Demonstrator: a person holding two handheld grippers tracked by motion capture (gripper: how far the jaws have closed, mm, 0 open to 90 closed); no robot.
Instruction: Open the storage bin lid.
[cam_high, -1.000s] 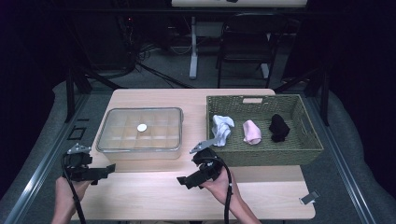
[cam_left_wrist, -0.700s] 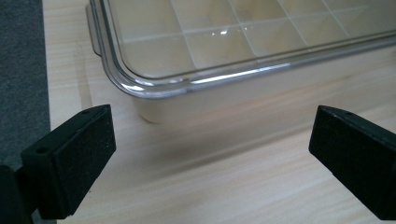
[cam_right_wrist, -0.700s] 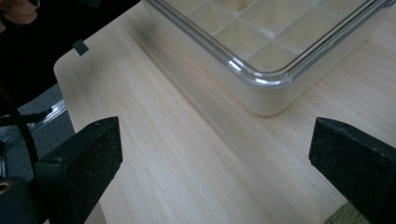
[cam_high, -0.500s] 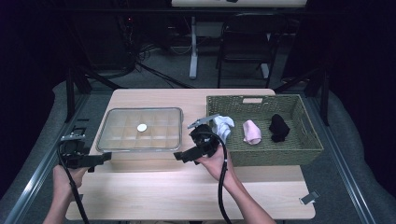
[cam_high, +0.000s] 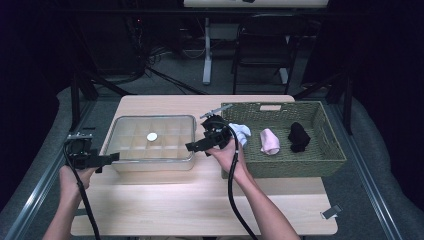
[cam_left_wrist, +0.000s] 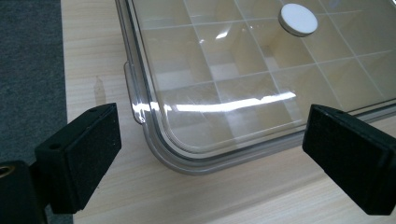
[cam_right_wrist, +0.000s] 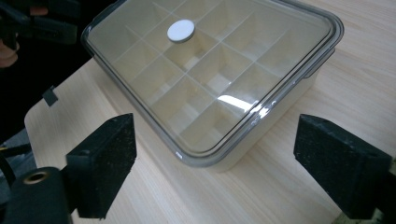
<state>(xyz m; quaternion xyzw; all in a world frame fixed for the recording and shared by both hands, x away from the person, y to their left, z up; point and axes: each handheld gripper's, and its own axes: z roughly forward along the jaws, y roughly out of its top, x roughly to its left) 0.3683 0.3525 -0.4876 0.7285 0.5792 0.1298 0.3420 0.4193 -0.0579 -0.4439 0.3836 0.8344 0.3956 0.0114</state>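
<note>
A clear lidded box (cam_high: 131, 150) with inner dividers stands at the table's left middle, a white round knob (cam_high: 152, 136) on its lid. My left gripper (cam_high: 111, 158) is open at the box's near left corner, just short of it. In the left gripper view the box corner (cam_left_wrist: 187, 158) lies between the spread jaws of the left gripper (cam_left_wrist: 210, 154), with the knob (cam_left_wrist: 298, 19) beyond. My right gripper (cam_high: 192, 146) is open at the box's right edge. The right gripper view has the box (cam_right_wrist: 210, 79) and knob (cam_right_wrist: 180, 30) ahead of the open right gripper (cam_right_wrist: 229, 163).
A woven basket (cam_high: 300, 106) at the right holds a white sock (cam_high: 241, 132), a pink sock (cam_high: 270, 141) and a black sock (cam_high: 298, 136). A small clip (cam_high: 331, 211) lies near the front right corner. Bare tabletop (cam_high: 200, 200) stretches in front.
My right gripper has moved away from the front edge and up to the box's right side. The left gripper has shifted closer to the box's near left corner.
</note>
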